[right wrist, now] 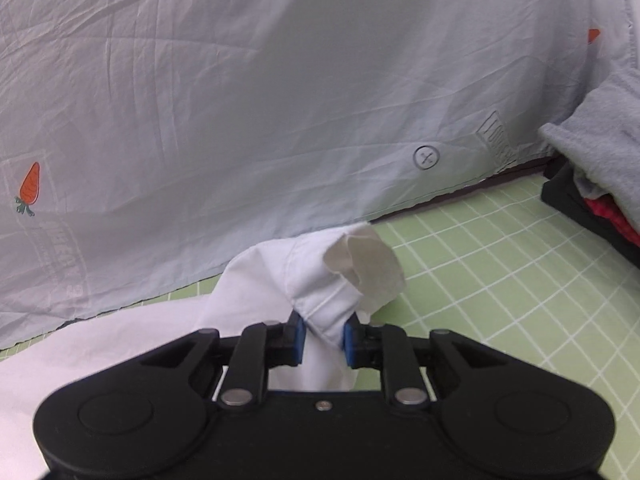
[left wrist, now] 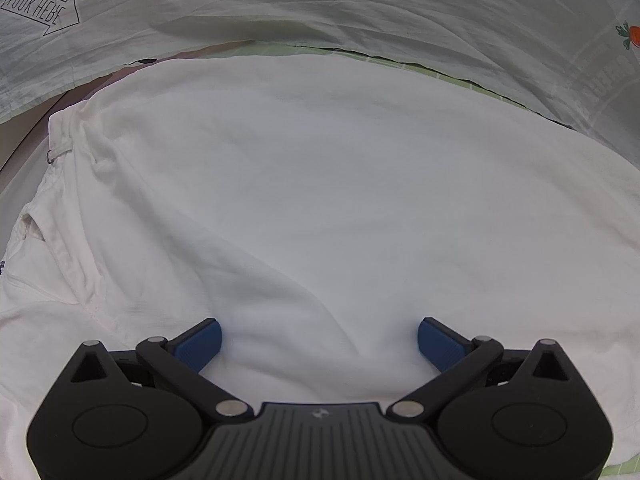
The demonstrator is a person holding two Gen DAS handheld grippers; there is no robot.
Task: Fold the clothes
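1. Green grid-patterned bed sheet (right wrist: 500,264) underneath; pale blue cover (right wrist: 240,92) with carrot and arrow prints draped behind.
2. Nearest in left wrist view: left gripper (left wrist: 319,342) poised over the white garment (left wrist: 320,184), blue fingers (left wrist: 200,342) spread wide, nothing between them. Cloth directly below, contact impossible to confirm. Probably placed to pin or steady the body of the garment while the other side gets lifted.
3. Nearest in right wrist view: right gripper (right wrist: 323,340) pinched on a bunched end of the same white garment, cloth squeezed between the blue pads (right wrist: 298,340). A hem or cuff, with a stitched band, flares out just past the fingers.
4. Gripped end raised off the sheet, rest trailing down to the left; likely the start of a fold across.
5. Garment: plain white, thin, soft creases, mostly flat on the bed, seams and a small loop at its left edge.
6. Far right: pile of clothes (right wrist: 592,184), grey on top, red and black beneath, well apart.
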